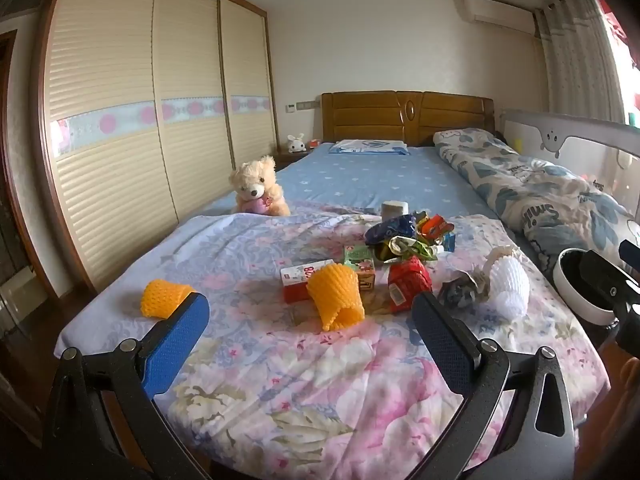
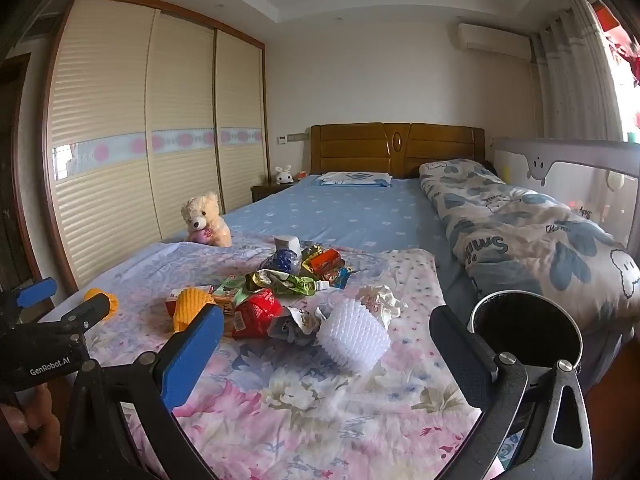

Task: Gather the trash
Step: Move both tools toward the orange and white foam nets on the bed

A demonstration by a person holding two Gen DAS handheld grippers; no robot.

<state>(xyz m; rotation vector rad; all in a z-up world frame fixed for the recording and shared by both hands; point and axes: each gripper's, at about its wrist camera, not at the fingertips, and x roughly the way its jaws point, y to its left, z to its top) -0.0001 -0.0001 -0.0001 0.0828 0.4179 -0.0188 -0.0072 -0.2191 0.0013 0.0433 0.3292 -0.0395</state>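
Pre-grasp: both tongs, left tongs (image 1: 310, 316) and right tongs (image 2: 326, 330), gape empty over the bed (image 2: 320, 420); you close right on white foam net (image 2: 354, 334), then bin (image 2: 528, 328) on the right

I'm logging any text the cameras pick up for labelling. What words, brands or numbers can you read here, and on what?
"GenRobot.AI": on the left gripper's black body, seen from the right wrist view.
"Smile", upside down: on the blue-leaf quilt.
"Baby", roughly: small script farther along that quilt, uncertain.
Red digits, possibly "800": on the red-and-white carton, blurred.
Print on the green carton, red wrapper and snack packets: too small to read.
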